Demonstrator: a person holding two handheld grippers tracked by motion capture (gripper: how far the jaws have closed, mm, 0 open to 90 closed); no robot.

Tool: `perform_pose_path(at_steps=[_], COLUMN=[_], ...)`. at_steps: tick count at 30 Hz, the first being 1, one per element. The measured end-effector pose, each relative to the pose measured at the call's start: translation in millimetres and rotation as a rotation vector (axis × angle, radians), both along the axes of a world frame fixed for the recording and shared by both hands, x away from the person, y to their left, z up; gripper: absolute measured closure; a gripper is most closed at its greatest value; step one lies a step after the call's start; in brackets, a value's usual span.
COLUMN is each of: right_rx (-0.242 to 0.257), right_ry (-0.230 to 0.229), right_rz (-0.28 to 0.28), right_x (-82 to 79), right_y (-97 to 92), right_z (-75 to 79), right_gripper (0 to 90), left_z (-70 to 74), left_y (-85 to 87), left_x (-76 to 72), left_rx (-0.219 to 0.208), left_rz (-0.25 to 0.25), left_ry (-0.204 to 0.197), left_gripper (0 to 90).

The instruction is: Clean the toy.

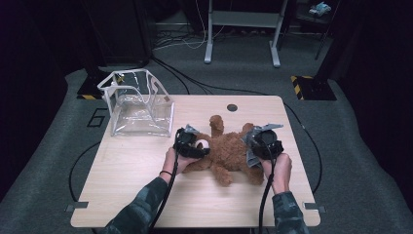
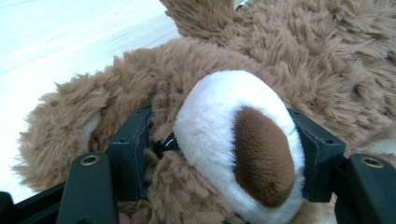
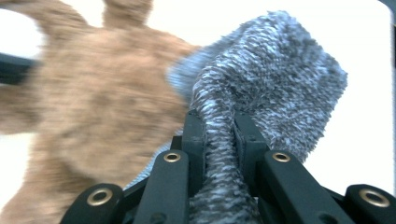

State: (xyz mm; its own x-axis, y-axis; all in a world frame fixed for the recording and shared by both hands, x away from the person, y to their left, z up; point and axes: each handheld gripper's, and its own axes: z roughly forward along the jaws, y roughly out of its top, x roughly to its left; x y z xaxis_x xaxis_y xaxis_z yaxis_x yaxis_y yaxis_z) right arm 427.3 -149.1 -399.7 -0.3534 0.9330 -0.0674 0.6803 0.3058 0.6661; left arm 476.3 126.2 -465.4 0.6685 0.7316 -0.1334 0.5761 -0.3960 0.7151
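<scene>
Clear plastic bag [image 1: 139,105]: upright, open, table [image 1: 146,195] far-left corner. Left gripper [image 1: 191,145]: forearm reaching in from below, jaws spread around the white muzzle of the brown teddy bear [image 1: 226,151] lying mid-table. Right gripper [image 1: 264,142]: jaws pinched on grey fuzzy cloth [image 3: 275,88] at the bear's right side; cloth mostly hidden from above.

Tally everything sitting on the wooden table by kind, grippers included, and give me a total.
Brown plush teddy bear: 1
Grey fuzzy fabric piece, on the bear: 1
Clear plastic zip bag with white trim: 1
Handheld black two-jaw grippers, left gripper and right gripper: 2
Total: 5
</scene>
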Motion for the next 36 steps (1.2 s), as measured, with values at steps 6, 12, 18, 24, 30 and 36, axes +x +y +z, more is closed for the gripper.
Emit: perform_pose_path(at_steps=[6, 12, 18, 24, 30, 36], right_rx=[-0.046, -0.054, -0.073, -0.025, -0.011, -0.054], right_ry=[0.077, 0.154, 0.162, -0.01, -0.015, 0.024], right_rz=[0.019, -0.044, -0.089, -0.03, 0.089, 0.056], right_x=[-2.1, -14.7, -26.0, -33.8, -29.7, -30.7], right_y=[4.0, -27.4, -48.2, -24.7, 23.4, 16.9], right_z=[-36.7, -68.8, -68.6, -10.0, -2.7, -41.0], right_gripper=[78.2, 78.4, 78.2, 78.0, 78.0, 78.3], left_z=[1.0, 1.4, 1.2, 1.2, 1.2, 1.0], left_y=[-2.3, -4.3, -4.0, -3.7, -2.9, -3.0], left_x=[-2.8, -3.6, -3.4, -3.3, -3.0, -3.1], left_rx=[0.021, 0.038, 0.033, 0.031, 0.024, 0.025], left_rz=[0.002, 0.009, 0.015, 0.016, 0.014, 0.008], left_ry=[-0.004, -0.014, -0.015, -0.015, -0.009, -0.013], left_gripper=[32.6, 32.2, 32.0, 31.8, 31.7, 31.4])
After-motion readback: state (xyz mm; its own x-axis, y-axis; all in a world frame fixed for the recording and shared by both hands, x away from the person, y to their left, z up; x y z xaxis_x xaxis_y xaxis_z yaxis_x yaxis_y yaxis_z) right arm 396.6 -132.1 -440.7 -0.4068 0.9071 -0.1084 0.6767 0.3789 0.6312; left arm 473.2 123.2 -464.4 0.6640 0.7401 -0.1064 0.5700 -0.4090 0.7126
